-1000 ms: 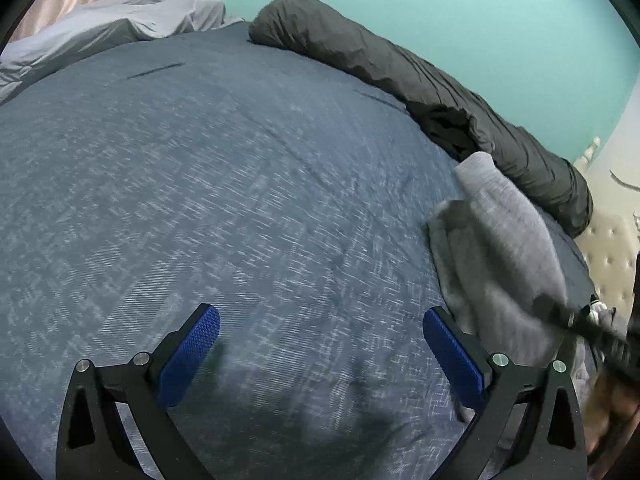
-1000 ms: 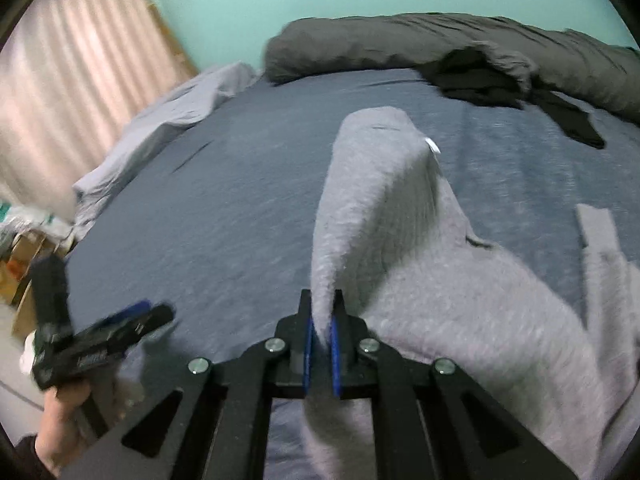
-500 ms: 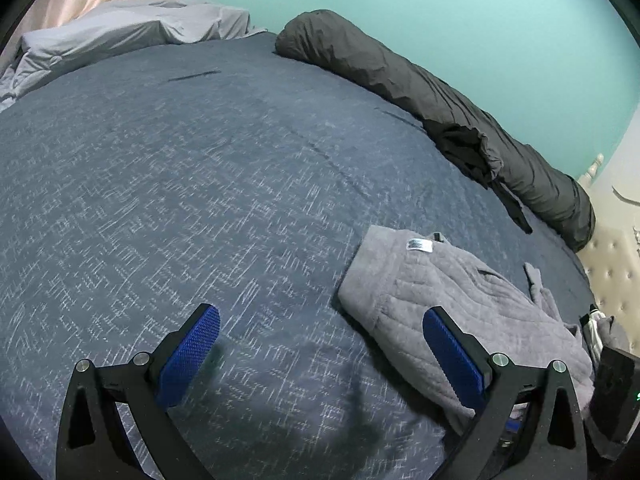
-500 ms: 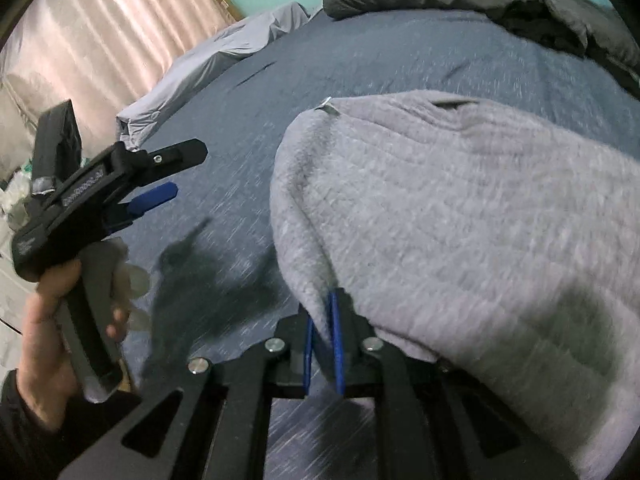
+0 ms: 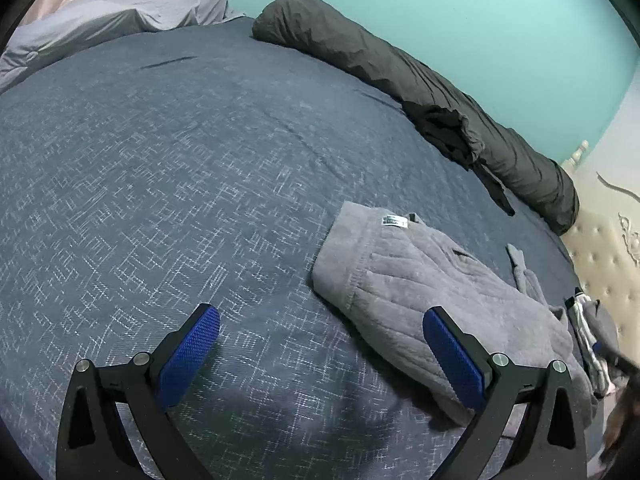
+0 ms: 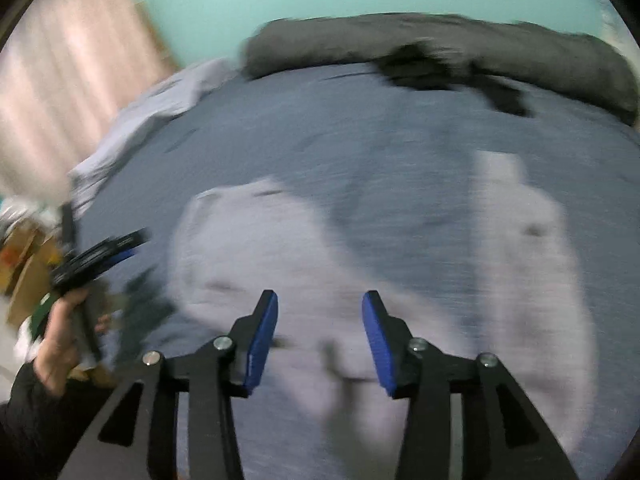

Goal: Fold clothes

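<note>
A grey quilted garment point(image 5: 404, 280) lies flat on the dark blue bed cover point(image 5: 180, 168), its waistband with a white label toward the bed's middle. My left gripper point(image 5: 320, 348) is open and empty, its right finger over the garment's near edge. In the blurred right wrist view, my right gripper point(image 6: 318, 334) is open and empty just above the grey garment point(image 6: 256, 248), which spreads in two parts. The left gripper point(image 6: 100, 256) shows at that view's left edge in a hand.
A rolled dark grey duvet point(image 5: 420, 88) lies along the far edge by the teal wall, with a black garment point(image 5: 452, 132) on it. A light grey pillow point(image 5: 120, 16) is at the far left. A padded headboard point(image 5: 600, 248) stands on the right.
My right gripper was shut on the grey garment and holding it up; it laid the garment down on the bed and has now opened. The left gripper stayed open.
</note>
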`<state>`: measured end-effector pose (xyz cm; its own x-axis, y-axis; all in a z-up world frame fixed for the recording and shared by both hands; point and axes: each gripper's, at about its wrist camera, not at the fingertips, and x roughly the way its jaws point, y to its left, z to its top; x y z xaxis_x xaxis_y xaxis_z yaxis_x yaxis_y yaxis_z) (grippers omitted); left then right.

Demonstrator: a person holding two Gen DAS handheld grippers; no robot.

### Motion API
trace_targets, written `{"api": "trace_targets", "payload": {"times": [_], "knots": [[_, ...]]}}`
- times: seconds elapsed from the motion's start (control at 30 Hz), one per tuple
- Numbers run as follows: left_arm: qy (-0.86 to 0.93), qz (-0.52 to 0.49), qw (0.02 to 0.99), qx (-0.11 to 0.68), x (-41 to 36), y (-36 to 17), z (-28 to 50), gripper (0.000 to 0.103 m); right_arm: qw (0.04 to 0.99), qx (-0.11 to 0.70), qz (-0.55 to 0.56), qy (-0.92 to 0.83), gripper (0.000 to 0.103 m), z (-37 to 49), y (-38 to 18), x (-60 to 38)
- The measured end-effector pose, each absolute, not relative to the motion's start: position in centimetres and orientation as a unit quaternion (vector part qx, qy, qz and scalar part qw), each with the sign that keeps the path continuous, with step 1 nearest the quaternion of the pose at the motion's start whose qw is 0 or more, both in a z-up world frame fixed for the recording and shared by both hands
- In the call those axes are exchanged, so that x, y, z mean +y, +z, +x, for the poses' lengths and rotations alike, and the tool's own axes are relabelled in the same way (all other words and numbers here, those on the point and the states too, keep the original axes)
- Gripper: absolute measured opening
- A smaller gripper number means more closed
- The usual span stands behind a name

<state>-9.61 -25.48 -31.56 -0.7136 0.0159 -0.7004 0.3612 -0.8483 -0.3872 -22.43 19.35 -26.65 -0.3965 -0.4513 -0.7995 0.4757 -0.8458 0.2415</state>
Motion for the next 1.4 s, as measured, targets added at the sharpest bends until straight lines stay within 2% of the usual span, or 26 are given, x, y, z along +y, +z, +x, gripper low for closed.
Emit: {"api": "trace_targets", "payload": {"times": [0.13, 0.23, 0.33, 0.4, 0.63, 0.93, 1.03, 1.1, 1.13, 1.2, 1.4], "knots": [[-0.889, 0.367, 0.100, 0.256, -25.2, -31.6, -10.0, 0.103, 0.213, 0.008, 0.463, -0.860, 0.051, -24.7, -24.6, 25.3], [-0.890, 0.368, 0.102, 0.251, -25.0, -31.5, -10.4, 0.103, 0.166, -0.008, 0.503, -0.848, 0.052, -28.1, -26.3, 28.1], [-0.890, 0.369, 0.102, 0.247, -24.9, -31.6, -10.7, 0.103, 0.148, -0.004, 0.522, -0.840, 0.054, -30.4, -27.6, 28.3], [-0.891, 0.369, 0.102, 0.244, -24.8, -31.6, -10.9, 0.103, 0.135, -0.001, 0.534, -0.834, 0.059, -31.9, -28.4, 28.5], [-0.892, 0.372, 0.104, 0.235, -24.9, -31.7, -11.3, 0.103, 0.138, 0.048, 0.564, -0.813, 0.060, -35.5, -31.3, 25.3], [-0.890, 0.376, 0.107, 0.233, -25.3, -31.9, -11.6, 0.103, 0.097, 0.106, 0.616, -0.775, 0.060, -38.6, -36.3, 22.6], [-0.890, 0.376, 0.106, 0.234, -25.2, -31.9, -11.6, 0.103, 0.092, 0.114, 0.610, -0.779, 0.042, -38.1, -36.9, 22.6], [-0.890, 0.375, 0.106, 0.235, -25.1, -31.9, -11.7, 0.103, 0.093, 0.114, 0.604, -0.783, 0.025, -37.8, -36.7, 22.7], [-0.891, 0.375, 0.106, 0.234, -25.1, -31.9, -11.7, 0.103, 0.096, 0.108, 0.600, -0.787, 0.021, -37.6, -36.3, 22.8], [-0.891, 0.376, 0.106, 0.231, -25.0, -31.9, -11.6, 0.103, 0.104, 0.090, 0.588, -0.797, 0.017, -37.2, -34.9, 23.4], [-0.891, 0.371, 0.113, 0.236, -25.0, -31.6, -11.0, 0.103, 0.119, 0.023, 0.520, -0.846, 0.015, -36.0, -27.3, 27.1]]}}
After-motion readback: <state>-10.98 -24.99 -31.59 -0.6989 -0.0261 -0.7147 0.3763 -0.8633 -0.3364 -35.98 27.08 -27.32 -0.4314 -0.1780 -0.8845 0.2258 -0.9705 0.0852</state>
